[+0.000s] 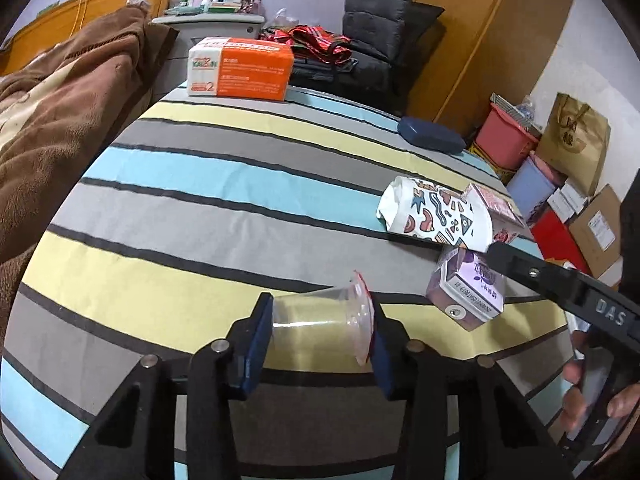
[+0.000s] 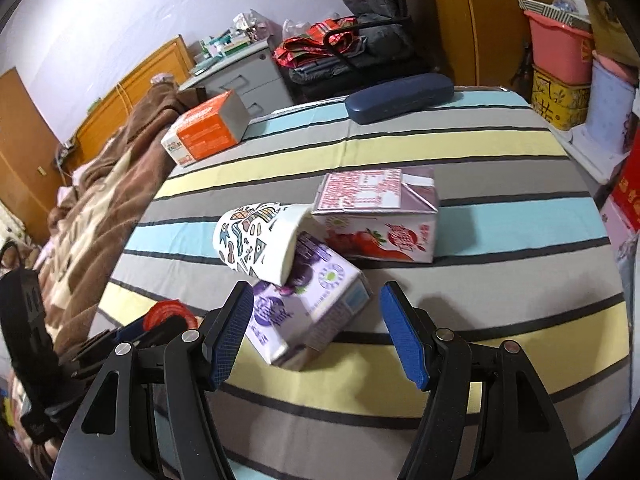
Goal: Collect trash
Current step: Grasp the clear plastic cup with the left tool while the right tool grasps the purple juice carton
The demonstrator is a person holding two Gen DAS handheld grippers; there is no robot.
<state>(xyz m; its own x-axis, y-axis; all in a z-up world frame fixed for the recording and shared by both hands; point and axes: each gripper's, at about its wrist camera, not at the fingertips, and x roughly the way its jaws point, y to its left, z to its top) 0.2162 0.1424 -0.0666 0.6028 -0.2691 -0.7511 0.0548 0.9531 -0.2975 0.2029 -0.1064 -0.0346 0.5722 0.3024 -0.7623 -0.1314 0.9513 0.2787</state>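
Observation:
A clear plastic cup (image 1: 316,320) with a red lid edge lies on its side on the striped bed sheet (image 1: 200,200). My left gripper (image 1: 322,308) is shut on it, one blue pad on its base and the other on its rim. A purple drink carton (image 2: 312,312) lies tilted between the fingers of my right gripper (image 2: 317,288), which stands open with its pads clear of the carton. A patterned paper cup (image 2: 256,244) leans on that carton, and a red strawberry carton (image 2: 376,216) lies just behind. The cup's red lid (image 2: 168,312) shows at lower left in the right wrist view.
An orange box (image 1: 240,68) and a dark blue glasses case (image 1: 432,136) sit at the far edge of the bed. A brown blanket (image 1: 60,100) covers the left side. Bins, bags and boxes (image 1: 560,184) crowd the floor to the right.

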